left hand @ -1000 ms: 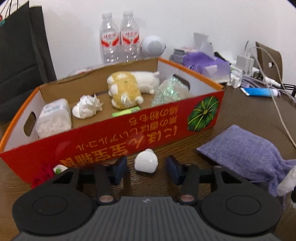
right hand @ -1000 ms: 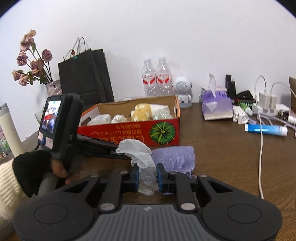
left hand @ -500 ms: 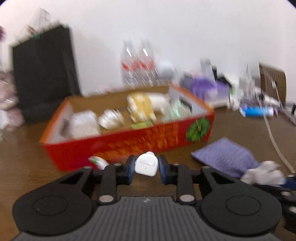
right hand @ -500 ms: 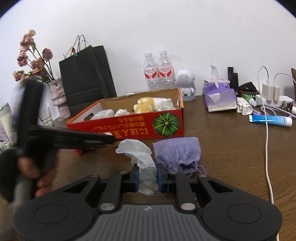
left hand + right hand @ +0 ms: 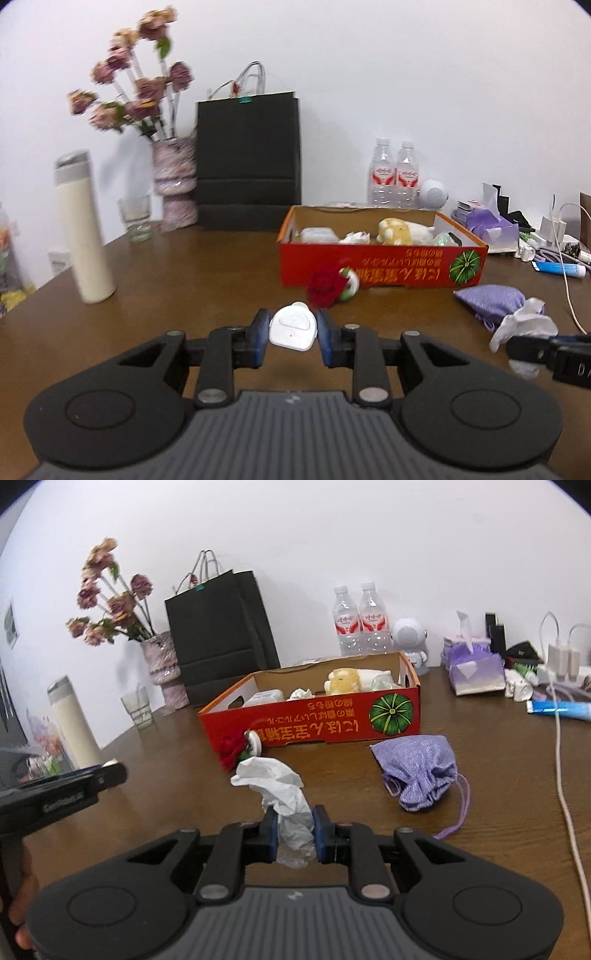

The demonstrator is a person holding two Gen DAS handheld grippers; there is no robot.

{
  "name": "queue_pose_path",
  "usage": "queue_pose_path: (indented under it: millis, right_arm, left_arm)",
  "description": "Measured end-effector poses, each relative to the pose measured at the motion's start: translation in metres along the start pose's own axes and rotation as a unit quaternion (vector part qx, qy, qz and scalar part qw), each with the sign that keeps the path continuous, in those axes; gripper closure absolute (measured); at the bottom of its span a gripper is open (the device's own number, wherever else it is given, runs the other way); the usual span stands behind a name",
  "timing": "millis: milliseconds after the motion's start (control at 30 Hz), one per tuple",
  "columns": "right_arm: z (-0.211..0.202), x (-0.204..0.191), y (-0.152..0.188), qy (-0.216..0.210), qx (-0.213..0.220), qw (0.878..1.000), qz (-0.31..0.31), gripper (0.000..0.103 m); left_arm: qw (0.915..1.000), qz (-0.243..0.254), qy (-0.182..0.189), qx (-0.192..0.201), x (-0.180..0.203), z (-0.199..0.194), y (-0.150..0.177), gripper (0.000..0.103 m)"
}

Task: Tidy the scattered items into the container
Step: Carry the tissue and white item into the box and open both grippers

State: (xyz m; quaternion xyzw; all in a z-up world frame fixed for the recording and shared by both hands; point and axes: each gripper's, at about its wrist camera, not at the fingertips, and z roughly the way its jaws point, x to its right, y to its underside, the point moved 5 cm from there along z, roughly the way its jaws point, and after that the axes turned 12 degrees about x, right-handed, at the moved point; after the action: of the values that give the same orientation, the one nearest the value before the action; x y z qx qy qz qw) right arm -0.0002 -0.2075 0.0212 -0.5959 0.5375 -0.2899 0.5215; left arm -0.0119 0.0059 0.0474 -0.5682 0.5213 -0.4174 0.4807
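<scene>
My left gripper (image 5: 292, 331) is shut on a small white plastic device (image 5: 293, 326) and holds it above the table, well short of the red cardboard box (image 5: 373, 267). My right gripper (image 5: 294, 829) is shut on a crumpled white tissue (image 5: 280, 790); it also shows in the left wrist view (image 5: 524, 325). The box (image 5: 314, 727) holds a plush toy, tissues and packets. A red fabric rose (image 5: 325, 287) lies against the box front (image 5: 232, 748). A purple drawstring pouch (image 5: 421, 771) lies on the table right of the tissue (image 5: 489, 301).
A black paper bag (image 5: 247, 162), flower vase (image 5: 173, 184), glass (image 5: 136, 218) and white thermos (image 5: 83, 229) stand left and behind. Water bottles (image 5: 395, 173), a speaker, tissue box (image 5: 474, 668), chargers, a white cable (image 5: 565, 775) and a blue tube (image 5: 559, 268) crowd the right.
My left gripper closed on the white device, lifted it and pulled back from the box. My right gripper kept its hold on the tissue and drew back slightly.
</scene>
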Motion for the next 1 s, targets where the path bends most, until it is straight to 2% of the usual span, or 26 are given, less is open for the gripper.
queue_pose_path:
  millis: [133,367,467,567,767,900,1000]
  right_arm:
    - [-0.019,-0.003,0.010,0.017,-0.006,1.000,0.017,0.086]
    - [-0.061,-0.036,0.017,0.023,0.061,0.998,-0.024,0.086]
    - [-0.076,-0.046,0.020,0.024,0.084,0.996,-0.023,0.086]
    - [-0.086,-0.056,0.018,0.020,0.106,0.994,-0.022,0.086]
    - [-0.089,-0.058,0.003,0.019,0.117,0.993,-0.028,0.086]
    - [-0.076,-0.051,-0.020,0.015,0.119,0.992,-0.022,0.085]
    - [-0.060,-0.047,-0.038,0.015,0.129,0.991,-0.022,0.085]
  left_arm:
    - [1.0000,-0.004,-0.008,0.003,-0.006,-0.024,0.014,0.075]
    - [0.9998,-0.003,0.012,0.018,0.003,-0.061,0.013,0.075]
    - [0.9986,-0.009,0.009,0.051,0.009,-0.086,0.006,0.075]
    - [0.9960,0.018,0.008,0.087,0.022,-0.102,-0.001,0.075]
    - [0.9954,0.016,0.013,0.093,0.021,-0.093,-0.015,0.075]
    - [0.9945,0.009,0.031,0.100,0.018,-0.071,-0.035,0.075]
    - [0.9924,0.007,0.028,0.120,0.020,-0.049,-0.051,0.075]
